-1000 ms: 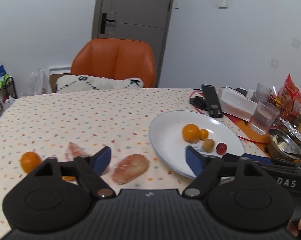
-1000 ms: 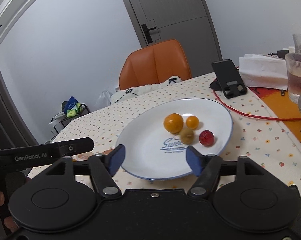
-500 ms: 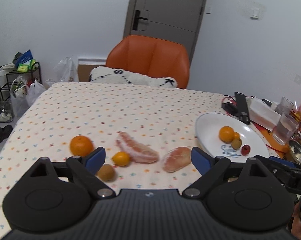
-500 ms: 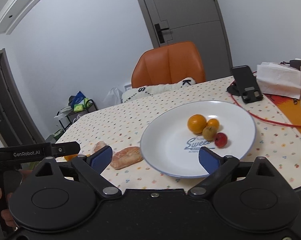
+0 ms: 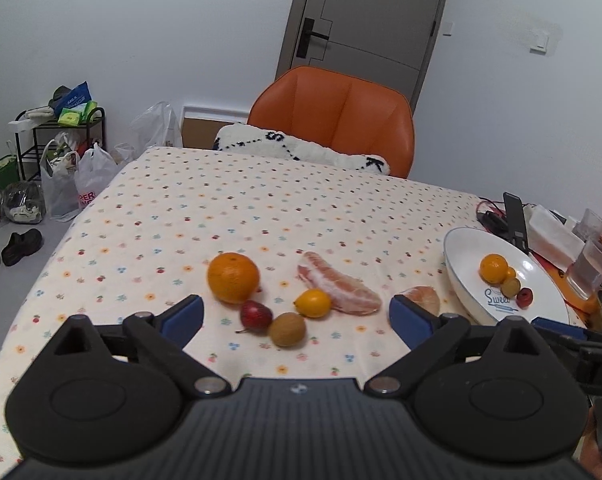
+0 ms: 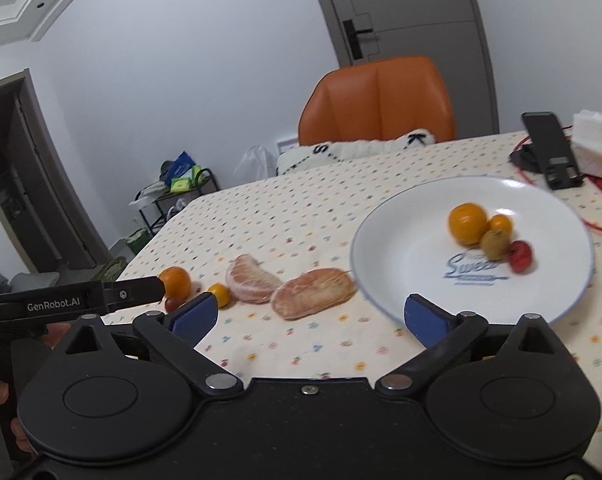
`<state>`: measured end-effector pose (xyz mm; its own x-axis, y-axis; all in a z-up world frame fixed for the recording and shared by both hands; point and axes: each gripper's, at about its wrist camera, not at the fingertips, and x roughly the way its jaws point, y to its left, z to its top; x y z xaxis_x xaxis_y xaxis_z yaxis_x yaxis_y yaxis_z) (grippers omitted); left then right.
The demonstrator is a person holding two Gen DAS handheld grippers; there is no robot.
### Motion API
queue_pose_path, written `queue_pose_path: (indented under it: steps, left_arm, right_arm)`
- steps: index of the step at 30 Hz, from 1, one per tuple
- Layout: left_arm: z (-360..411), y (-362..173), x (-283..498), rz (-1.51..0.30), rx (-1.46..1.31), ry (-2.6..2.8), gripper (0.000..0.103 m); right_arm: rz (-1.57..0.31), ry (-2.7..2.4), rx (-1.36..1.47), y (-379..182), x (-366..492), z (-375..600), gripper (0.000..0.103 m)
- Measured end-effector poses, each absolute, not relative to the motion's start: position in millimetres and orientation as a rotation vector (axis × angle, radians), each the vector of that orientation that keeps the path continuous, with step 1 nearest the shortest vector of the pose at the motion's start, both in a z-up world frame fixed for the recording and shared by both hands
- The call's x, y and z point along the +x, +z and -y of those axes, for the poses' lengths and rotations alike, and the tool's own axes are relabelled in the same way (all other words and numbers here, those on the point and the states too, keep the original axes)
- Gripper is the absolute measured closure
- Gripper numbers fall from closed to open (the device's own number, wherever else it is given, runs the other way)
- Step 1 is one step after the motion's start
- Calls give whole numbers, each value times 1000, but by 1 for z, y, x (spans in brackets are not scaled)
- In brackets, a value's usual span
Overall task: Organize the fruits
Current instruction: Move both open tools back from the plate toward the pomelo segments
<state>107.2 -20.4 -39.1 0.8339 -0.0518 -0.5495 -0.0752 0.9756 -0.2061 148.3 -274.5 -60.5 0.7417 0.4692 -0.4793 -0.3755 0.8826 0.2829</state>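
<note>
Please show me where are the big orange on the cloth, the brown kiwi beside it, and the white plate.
big orange [image 5: 233,283], left wrist view, middle of its peel
kiwi [image 5: 287,329], left wrist view, centre of its skin
plate [image 6: 405,236], right wrist view, bare left part

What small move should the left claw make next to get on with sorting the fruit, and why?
Probably lower the left claw onto the brown fruit nearest to it. The claw is open and empty, that fruit lies between its fingers on the tablecloth, and the plate already holds four fruits, one of which looks alike. The right claw, also open, hovers by the plate.
</note>
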Motion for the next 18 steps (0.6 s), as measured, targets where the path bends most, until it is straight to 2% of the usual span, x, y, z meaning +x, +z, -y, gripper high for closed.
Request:
queue_pose_path:
  steps: [2,10,18]
  left_arm:
    - [16,-41,107,-585,-228,7,0]
    - [3,-52,107,-580,-219,10,0]
    - [-14,-67,114,-636,-257,34,0]
  right_arm:
    - [-583,466,164,-63,150,268,2]
    - [-624,491,137,-76,159,242,5]
    - [-666,456,85,-90,171,221,19]
